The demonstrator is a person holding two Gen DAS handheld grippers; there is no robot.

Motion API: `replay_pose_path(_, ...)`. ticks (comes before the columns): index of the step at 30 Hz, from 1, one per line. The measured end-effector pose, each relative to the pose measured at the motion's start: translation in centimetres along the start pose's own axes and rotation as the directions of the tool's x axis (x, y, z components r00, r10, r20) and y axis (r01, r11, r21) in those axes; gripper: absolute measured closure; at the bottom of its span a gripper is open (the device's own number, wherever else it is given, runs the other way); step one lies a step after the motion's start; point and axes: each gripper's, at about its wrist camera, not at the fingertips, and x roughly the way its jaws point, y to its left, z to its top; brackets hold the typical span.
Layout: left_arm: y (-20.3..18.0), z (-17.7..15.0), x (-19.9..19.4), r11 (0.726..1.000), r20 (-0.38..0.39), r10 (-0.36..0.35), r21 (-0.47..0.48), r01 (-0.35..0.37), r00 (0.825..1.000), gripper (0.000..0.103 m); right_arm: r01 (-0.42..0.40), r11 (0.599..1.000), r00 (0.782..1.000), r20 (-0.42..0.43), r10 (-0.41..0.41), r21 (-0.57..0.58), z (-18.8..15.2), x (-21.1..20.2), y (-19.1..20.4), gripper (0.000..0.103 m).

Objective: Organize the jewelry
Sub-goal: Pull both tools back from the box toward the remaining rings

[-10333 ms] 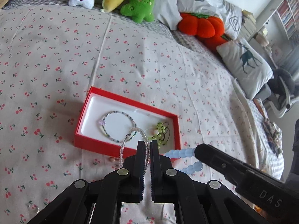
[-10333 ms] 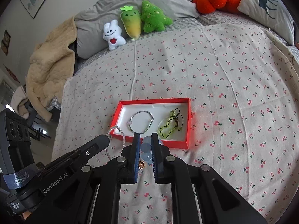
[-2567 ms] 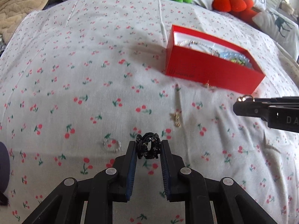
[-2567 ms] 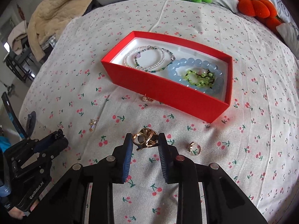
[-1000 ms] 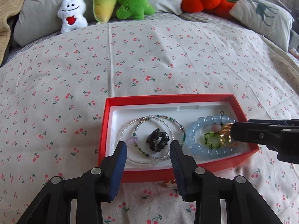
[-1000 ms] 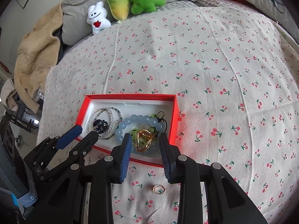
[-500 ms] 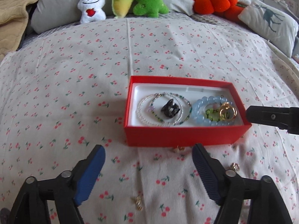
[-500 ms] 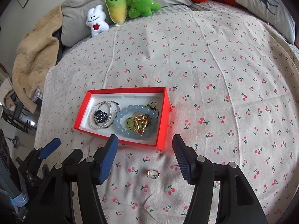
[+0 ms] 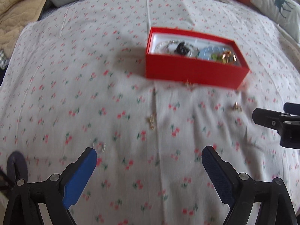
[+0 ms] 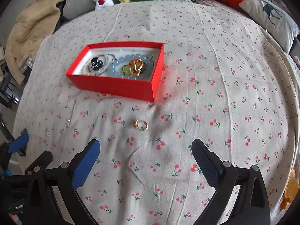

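Right wrist view: right claw (image 10: 145,154) opening, nothing between its jaws; gold ring (image 10: 142,125) on bed centre frame, red box (image 10: 120,86) upper left. Left claw (image 9: 149,161) likewise opening, empty.

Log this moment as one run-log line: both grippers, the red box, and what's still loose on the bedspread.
left gripper: jaws opening, empty | right gripper: jaws opening, empty | red box: holds bracelets | gold ring: loose on bedspread

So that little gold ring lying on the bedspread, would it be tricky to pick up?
Probably fiddly. The gold ring looks thin and lies flat on the soft bedspread, so wide pads may press it into the fabric. It seems light and stiff, and polished metal could slip or roll away.
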Motion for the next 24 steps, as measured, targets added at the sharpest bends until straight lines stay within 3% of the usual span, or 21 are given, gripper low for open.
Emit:
replay_pose_path(4,0.5,-2.1,-0.1,1.000,-0.052,0.002,-0.015,-0.002,0.999,0.008,0.052,0.998,0.998,-0.025,-0.053,-0.047,-2.4,0.9,0.5,0.003)
replay_pose_path(10,1.5,-4.3,0.6,1.000,-0.049,-0.009,-0.028,0.008,0.999,0.008,0.120,0.989,0.990,-0.066,-0.126,-0.091,-5.2,3.3,0.9,0.000)
replay_pose_path(16,3.1,-5.7,3.0,0.998,-0.057,-0.040,-0.058,0.037,0.998,0.008,0.166,0.986,0.983,0.081,-0.163,-0.028,-6.7,3.6,0.8,0.000)
replay_pose_path(19,3.4,-6.1,3.8,0.998,-0.010,-0.030,-0.053,0.029,1.000,0.001,0.203,0.979,0.972,0.127,-0.199,-0.022,-6.8,3.8,1.4,0.000)
replay_pose_path(24,3.1,-6.0,4.3,0.999,0.037,0.001,-0.041,0.000,0.999,0.001,0.197,0.980,0.961,0.200,-0.193,-0.004,-7.4,3.7,1.3,0.000)
